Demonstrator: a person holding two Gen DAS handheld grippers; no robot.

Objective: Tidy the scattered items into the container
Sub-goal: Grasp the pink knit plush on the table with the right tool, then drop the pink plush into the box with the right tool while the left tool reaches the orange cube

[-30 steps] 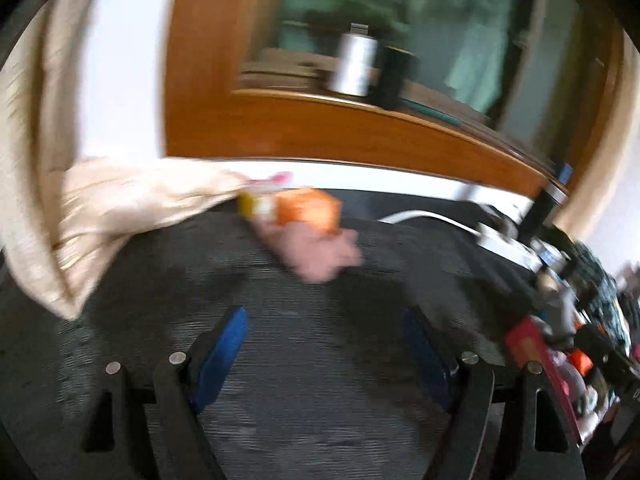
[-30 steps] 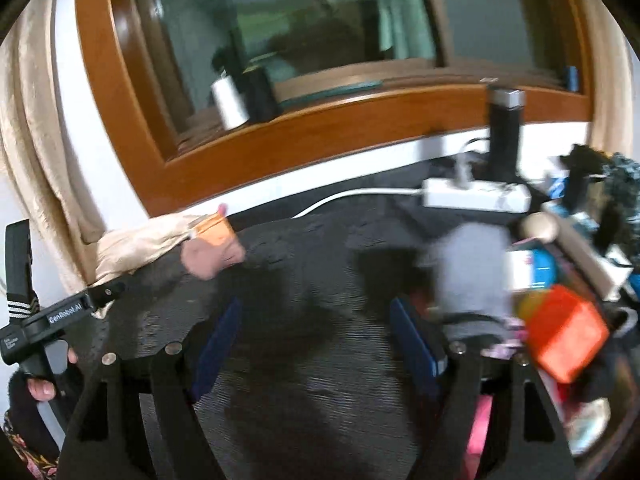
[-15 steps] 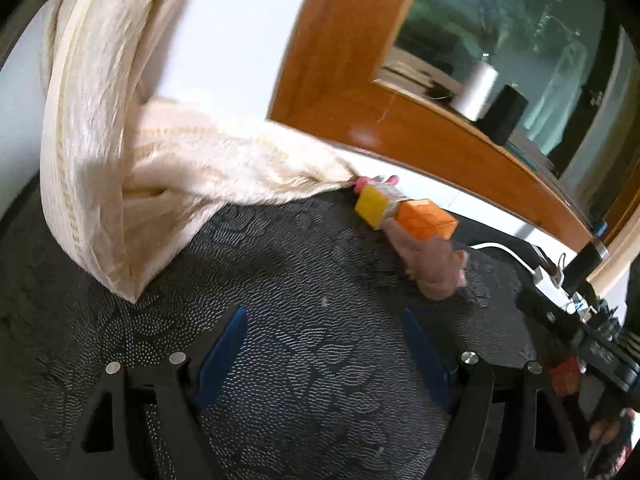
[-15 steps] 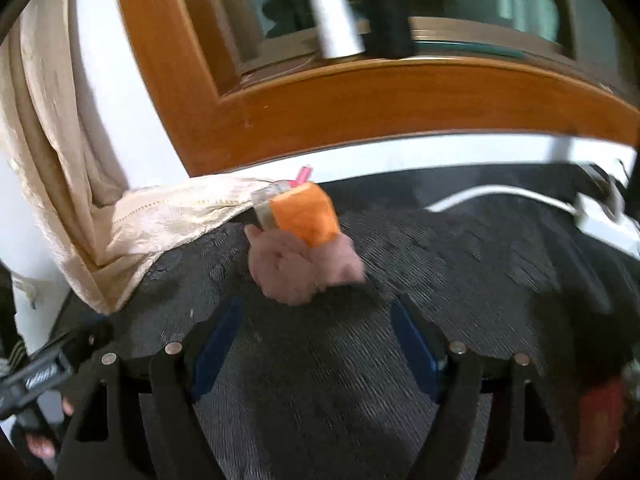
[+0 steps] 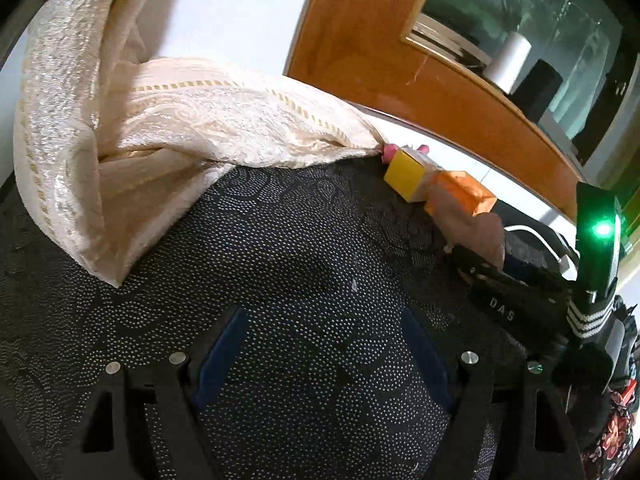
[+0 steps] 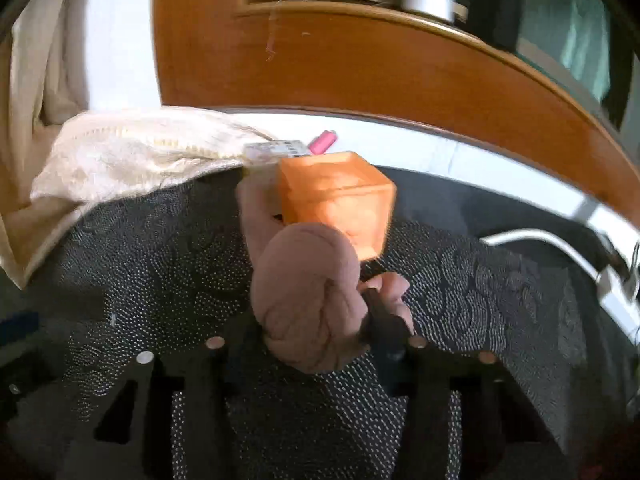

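Left hand-held gripper (image 5: 320, 356) agape; right hand-held gripper (image 6: 316, 320) clamped.

A cream embroidered curtain (image 5: 168, 128) drapes onto the dark patterned surface (image 5: 304, 264), under a wooden window frame (image 6: 360, 64). On the sill stand a pale cylinder (image 5: 510, 62) and a dark one (image 5: 538, 88), perhaps containers. A white cable (image 6: 536, 238) lies at the right.

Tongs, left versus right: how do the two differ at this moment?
The left tongs stand wide open with nothing between them; the right tongs are closed on a pink fabric bundle. The left tongs' blue pads show plainly; the bundle hides the right tongs' pads. Both are black and sit over the same dark patterned tablecloth.
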